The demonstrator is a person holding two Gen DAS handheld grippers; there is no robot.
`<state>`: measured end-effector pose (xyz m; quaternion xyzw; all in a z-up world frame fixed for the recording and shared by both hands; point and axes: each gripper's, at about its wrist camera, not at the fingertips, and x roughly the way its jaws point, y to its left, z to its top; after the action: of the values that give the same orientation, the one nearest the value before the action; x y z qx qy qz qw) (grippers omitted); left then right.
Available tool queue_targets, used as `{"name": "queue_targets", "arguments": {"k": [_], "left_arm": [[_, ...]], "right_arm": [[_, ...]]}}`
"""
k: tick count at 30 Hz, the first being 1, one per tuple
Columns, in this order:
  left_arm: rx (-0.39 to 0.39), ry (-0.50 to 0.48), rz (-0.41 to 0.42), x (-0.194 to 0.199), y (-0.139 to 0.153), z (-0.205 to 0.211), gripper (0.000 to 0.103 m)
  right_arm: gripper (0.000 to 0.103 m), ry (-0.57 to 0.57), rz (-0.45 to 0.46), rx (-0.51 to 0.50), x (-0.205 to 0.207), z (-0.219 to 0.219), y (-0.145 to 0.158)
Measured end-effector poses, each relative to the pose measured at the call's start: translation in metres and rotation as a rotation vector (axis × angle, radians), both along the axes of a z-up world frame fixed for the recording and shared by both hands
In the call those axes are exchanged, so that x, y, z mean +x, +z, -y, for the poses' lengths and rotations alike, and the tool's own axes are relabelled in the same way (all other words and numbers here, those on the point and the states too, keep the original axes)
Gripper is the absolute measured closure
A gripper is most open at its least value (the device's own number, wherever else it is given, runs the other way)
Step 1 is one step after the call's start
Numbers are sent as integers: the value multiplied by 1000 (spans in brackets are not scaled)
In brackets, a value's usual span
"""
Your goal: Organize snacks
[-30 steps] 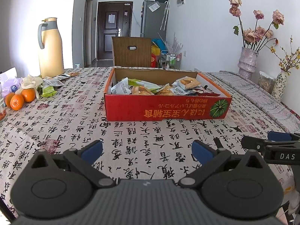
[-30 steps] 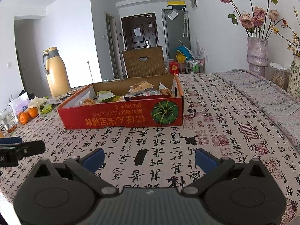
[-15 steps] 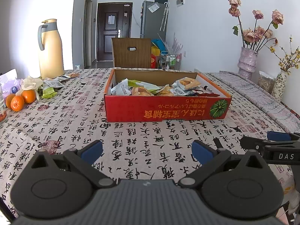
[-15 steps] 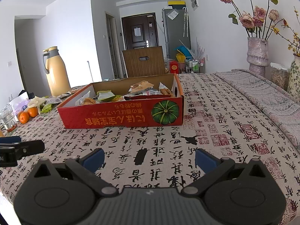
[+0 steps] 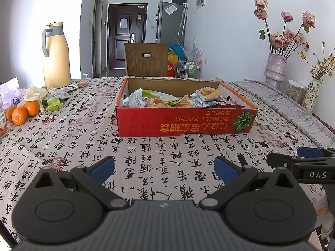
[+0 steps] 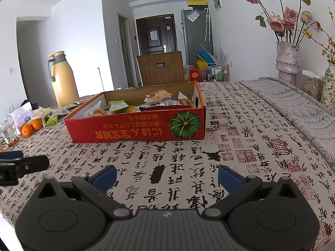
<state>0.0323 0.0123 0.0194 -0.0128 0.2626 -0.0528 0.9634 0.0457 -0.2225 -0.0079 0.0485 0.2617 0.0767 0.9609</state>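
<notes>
red cardboard box (image 5: 184, 123) of snacks (image 5: 167, 100) lay at 12 o'clock of the left gripper (image 5: 164, 168), long axis crosswise, nearer than to the right gripper (image 6: 167, 176); both stood apart, empty.

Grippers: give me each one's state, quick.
Left gripper: open, holding nothing, above the tablecloth.
Right gripper: open, holding nothing, short of the red snack box.

Ahead of our left gripper (image 5: 164, 170) we see a shallow red cardboard box (image 5: 184, 123) heaped with wrapped snacks (image 5: 159, 101); loose packets (image 5: 56, 98) lie far left of it.
</notes>
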Motion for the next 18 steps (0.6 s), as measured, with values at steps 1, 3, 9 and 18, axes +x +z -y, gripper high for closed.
{"name": "queue_targets", "arguments": {"k": [1,3,9,18], "left_arm": [[0,0,0,0,0,0,0],[0,1,-1,0,0,0,0],[1,1,0,0,0,0,0],[0,4,7,-1,1,-1,0]], "right_arm": [[0,0,0,0,0,0,0],[0,0,0,0,0,0,0],[0,0,-1,-1,0,0,0],[0,1,-4,-2,-1,-1,-1]]}}
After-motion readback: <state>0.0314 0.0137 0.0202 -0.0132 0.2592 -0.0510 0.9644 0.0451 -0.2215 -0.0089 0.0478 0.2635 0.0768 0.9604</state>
